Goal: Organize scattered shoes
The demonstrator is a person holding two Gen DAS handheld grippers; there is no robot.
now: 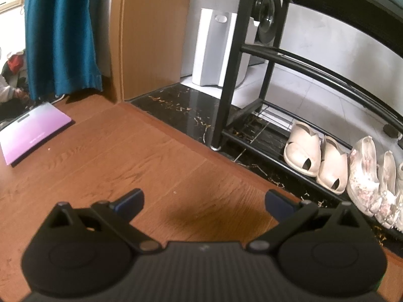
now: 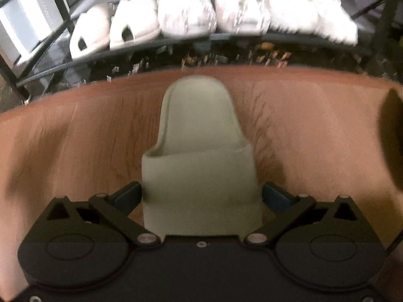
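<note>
Right gripper (image 2: 201, 196) clamping a pale slipper (image 2: 199, 136) above the wooden floor (image 2: 75, 130).
Its long axis is running straight ahead, rounded end pointing toward the shoe rack (image 2: 63, 32); the left gripper (image 1: 204, 201) is hanging open, empty.

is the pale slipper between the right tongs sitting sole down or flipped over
Sole down. In the right wrist view the slipper shows its strap and footbed facing up, between the fingers of the right tongs.
</note>
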